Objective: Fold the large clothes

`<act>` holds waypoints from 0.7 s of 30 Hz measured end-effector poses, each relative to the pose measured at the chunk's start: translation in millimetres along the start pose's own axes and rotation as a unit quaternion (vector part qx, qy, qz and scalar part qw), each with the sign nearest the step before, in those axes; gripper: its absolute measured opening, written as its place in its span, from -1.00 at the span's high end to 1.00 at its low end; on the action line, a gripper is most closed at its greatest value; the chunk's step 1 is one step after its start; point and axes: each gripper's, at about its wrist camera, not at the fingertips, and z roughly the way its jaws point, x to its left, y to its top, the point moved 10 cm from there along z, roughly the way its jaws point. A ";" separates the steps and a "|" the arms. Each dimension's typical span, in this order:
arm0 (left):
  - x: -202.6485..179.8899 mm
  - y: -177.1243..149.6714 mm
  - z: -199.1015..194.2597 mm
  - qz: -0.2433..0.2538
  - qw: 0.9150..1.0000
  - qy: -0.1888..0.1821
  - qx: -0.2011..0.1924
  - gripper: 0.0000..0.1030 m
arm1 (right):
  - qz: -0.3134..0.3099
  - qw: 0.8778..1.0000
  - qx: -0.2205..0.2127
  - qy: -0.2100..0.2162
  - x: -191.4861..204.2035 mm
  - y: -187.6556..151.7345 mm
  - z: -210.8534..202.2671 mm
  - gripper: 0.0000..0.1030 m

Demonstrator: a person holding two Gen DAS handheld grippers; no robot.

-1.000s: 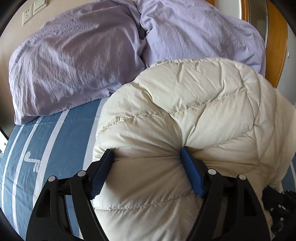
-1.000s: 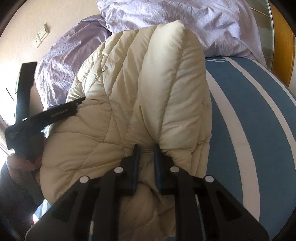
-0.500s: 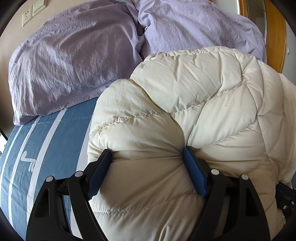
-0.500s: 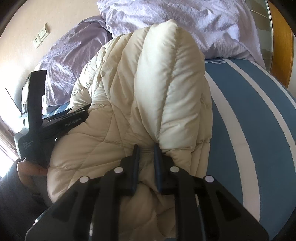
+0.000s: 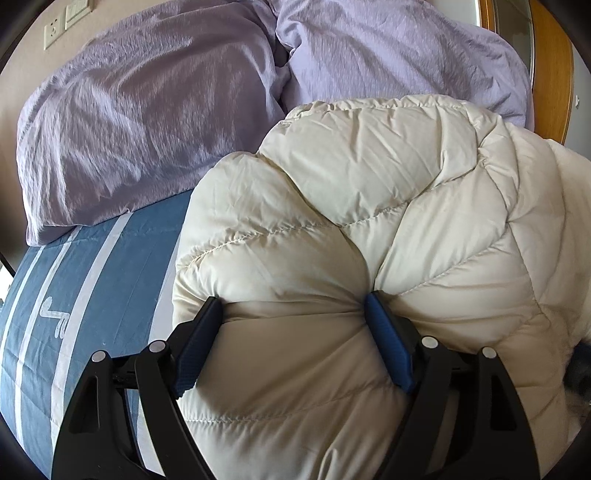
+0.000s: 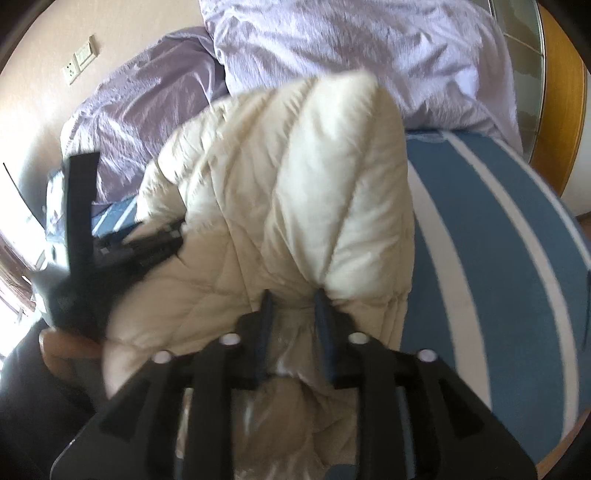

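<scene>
Left gripper (image 5: pixel 293 308) clamped wide on thick fold of cream puffer jacket (image 5: pixel 369 221). Right gripper (image 6: pixel 293 302), fingers narrow, pinching jacket's bunched edge; view blurred. Jacket heaped on blue white-striped bedsheet (image 5: pixel 92 273), near lilac pillows (image 5: pixel 147 122). Wall socket (image 5: pixel 51 31) on beige wall, wooden frame (image 5: pixel 550 74) at right. White mark on sheet, unreadable.

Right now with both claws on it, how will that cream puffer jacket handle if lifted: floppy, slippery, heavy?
Likely floppy: the cream puffer jacket bulges and creases around the left claw. Probably light for its bulk, since the quilted panels look air-filled. Possibly slippery: the shell looks smooth, and the right claw pinches only a thin bunch.
</scene>
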 end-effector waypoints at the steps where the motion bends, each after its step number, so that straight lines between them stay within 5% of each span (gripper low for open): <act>1: 0.1 -0.2 -0.1 -0.001 1.000 0.000 0.000 -0.55 | -0.004 1.000 -0.008 -0.002 2.4 6.0 -3.8 0.20; 11: 1.6 -0.7 -2.2 -0.010 1.000 -0.005 0.003 -0.55 | -0.003 0.998 -0.061 -0.016 21.8 75.1 -5.3 0.16; 21: 1.7 -1.0 -2.3 -0.013 1.000 -0.008 0.002 -0.55 | -0.001 0.992 -0.093 -0.085 5.8 103.1 22.5 0.16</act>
